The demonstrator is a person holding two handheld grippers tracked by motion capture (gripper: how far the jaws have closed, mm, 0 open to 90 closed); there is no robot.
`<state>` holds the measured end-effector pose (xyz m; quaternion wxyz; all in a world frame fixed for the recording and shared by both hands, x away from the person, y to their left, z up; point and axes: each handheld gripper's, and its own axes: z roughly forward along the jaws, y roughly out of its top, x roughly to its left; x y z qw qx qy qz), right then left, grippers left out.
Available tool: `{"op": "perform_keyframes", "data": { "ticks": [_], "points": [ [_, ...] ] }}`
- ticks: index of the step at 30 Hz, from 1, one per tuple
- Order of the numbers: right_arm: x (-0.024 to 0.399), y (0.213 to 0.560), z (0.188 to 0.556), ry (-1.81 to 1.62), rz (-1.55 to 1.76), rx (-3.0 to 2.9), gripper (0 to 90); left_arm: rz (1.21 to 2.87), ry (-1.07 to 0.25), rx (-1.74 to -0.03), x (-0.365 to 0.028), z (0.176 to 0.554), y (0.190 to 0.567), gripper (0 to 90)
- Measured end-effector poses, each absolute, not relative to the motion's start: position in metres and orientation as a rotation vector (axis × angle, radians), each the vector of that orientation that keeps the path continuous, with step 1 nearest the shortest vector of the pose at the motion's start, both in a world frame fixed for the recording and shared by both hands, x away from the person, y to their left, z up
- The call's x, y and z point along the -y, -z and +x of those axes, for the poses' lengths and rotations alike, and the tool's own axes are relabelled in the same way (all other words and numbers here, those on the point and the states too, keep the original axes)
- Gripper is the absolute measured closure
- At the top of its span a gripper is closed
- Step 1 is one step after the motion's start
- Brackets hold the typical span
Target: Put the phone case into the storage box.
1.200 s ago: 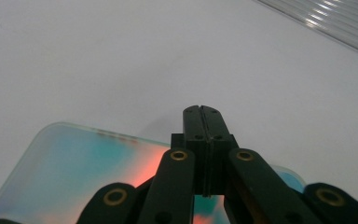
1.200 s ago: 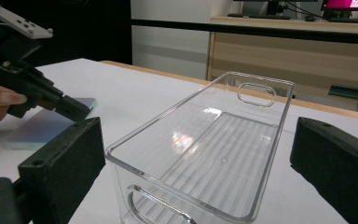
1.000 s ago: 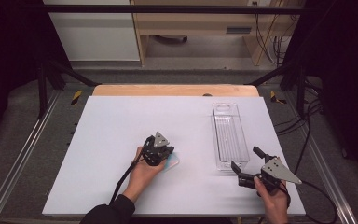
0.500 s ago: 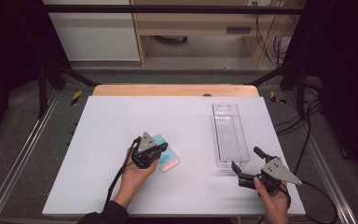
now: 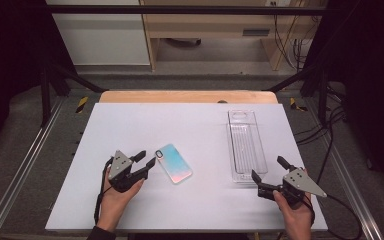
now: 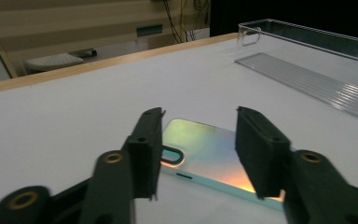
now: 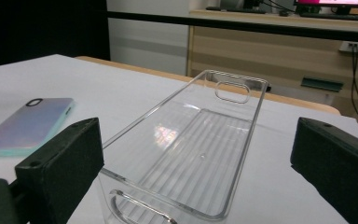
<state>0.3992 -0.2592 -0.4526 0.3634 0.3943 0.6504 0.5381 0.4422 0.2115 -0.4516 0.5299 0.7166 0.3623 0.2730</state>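
Note:
An iridescent blue-pink phone case (image 5: 174,163) lies flat on the white table, camera cutout toward the far left. My left gripper (image 5: 149,157) sits just left of it, its jaws having just been opening, with nothing between the pads. In the left gripper view the case (image 6: 209,158) lies just beyond the gripper (image 6: 198,140), apart from its fingers (image 6: 147,149). My right gripper (image 5: 267,168) stands open at the near end of a clear plastic tray (image 5: 246,145). The right gripper view looks along the empty tray (image 7: 191,140) between wide jaws, with the case (image 7: 28,126) at the left.
The white table (image 5: 130,125) has a wooden strip along its far edge. The tray (image 6: 307,79) stands lengthwise at the right. Metal rails run down both sides of the table, and cables hang at the far right.
My left gripper has let go of the phone case and drawn back to the left with its jaws now apart. The case stays flat on the table. The right hand has kept still.

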Motion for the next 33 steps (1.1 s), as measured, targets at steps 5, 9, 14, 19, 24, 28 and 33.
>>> {"op": "perform_keyframes", "data": {
  "ticks": [5, 9, 14, 19, 24, 28, 33],
  "points": [
    [0.254, 0.444, 0.399, -1.344, 1.014, -1.667, 3.8, 1.658, -0.655, -0.889, -0.235, 0.431, 0.454, 23.8],
    [0.243, 0.431, 0.399, -1.317, 0.987, -1.675, 4.1, 1.643, -0.665, -0.907, -0.250, 0.420, 0.455, 12.4],
    [0.224, 0.412, 0.397, -1.335, 0.991, -1.705, 4.2, 1.611, -0.658, -0.916, -0.262, 0.404, 0.458, 6.5],
    [0.201, 0.390, 0.401, -1.341, 0.964, -1.789, 4.9, 1.587, -0.693, -0.897, -0.267, 0.403, 0.457, 4.0],
    [0.181, 0.375, 0.410, -1.335, 0.956, -1.850, 5.2, 1.564, -0.715, -0.893, -0.274, 0.405, 0.458, 3.1],
    [0.159, 0.366, 0.418, -1.311, 0.948, -1.887, 5.3, 1.565, -0.702, -0.912, -0.279, 0.406, 0.461, 3.1],
    [0.130, 0.366, 0.428, -1.270, 0.904, -1.964, 5.2, 1.576, -0.681, -0.908, -0.280, 0.409, 0.462, 3.1]
  ]
}}
